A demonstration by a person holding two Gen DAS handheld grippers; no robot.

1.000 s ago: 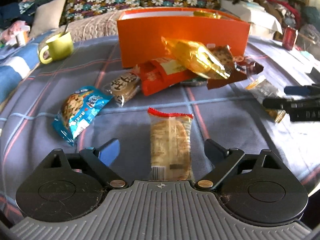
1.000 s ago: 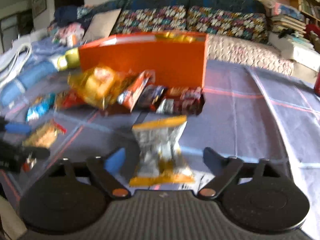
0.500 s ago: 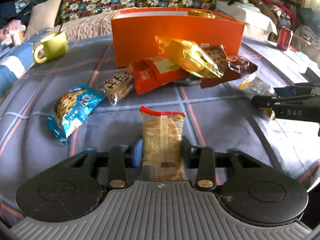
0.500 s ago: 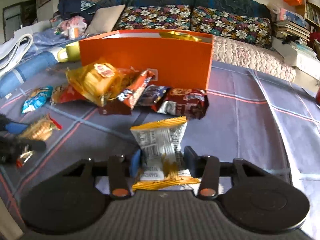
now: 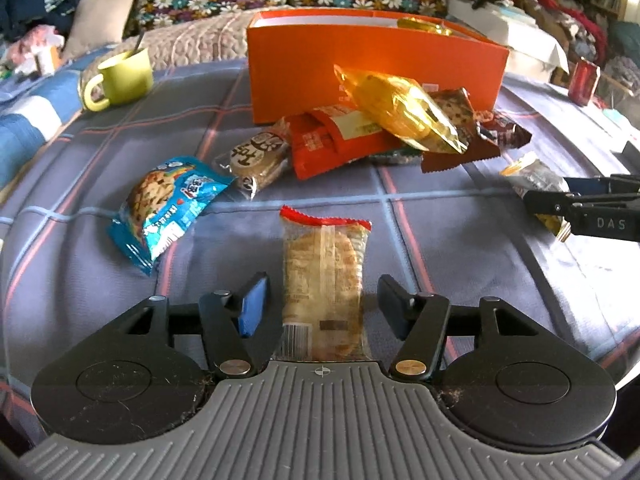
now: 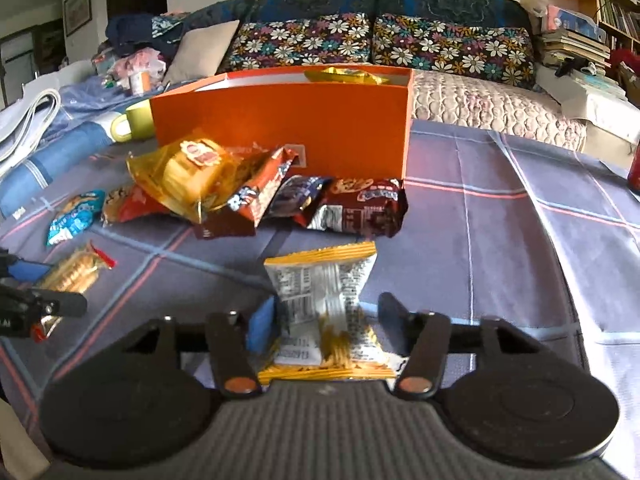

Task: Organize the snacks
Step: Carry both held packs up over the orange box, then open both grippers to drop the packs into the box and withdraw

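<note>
Left wrist: left gripper (image 5: 322, 304) spread, cracker pack (image 5: 322, 280) between | right gripper (image 6: 324, 320) spread, yellow-edged packet (image 6: 324, 308) between

Left gripper (image 5: 322, 304) sitting open around cracker packet (image 5: 322, 276) lying on checked cloth (image 5: 460, 248); orange box (image 5: 372, 68) standing behind snack pile (image 5: 384, 132).

Snack pile (image 5: 380, 132) before box (image 5: 368, 64); mug (image 5: 120, 76) left of box

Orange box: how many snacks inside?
1 visible: a gold packet poking above the rim of the orange box at its right end. Others may lie hidden below the wall.
</note>
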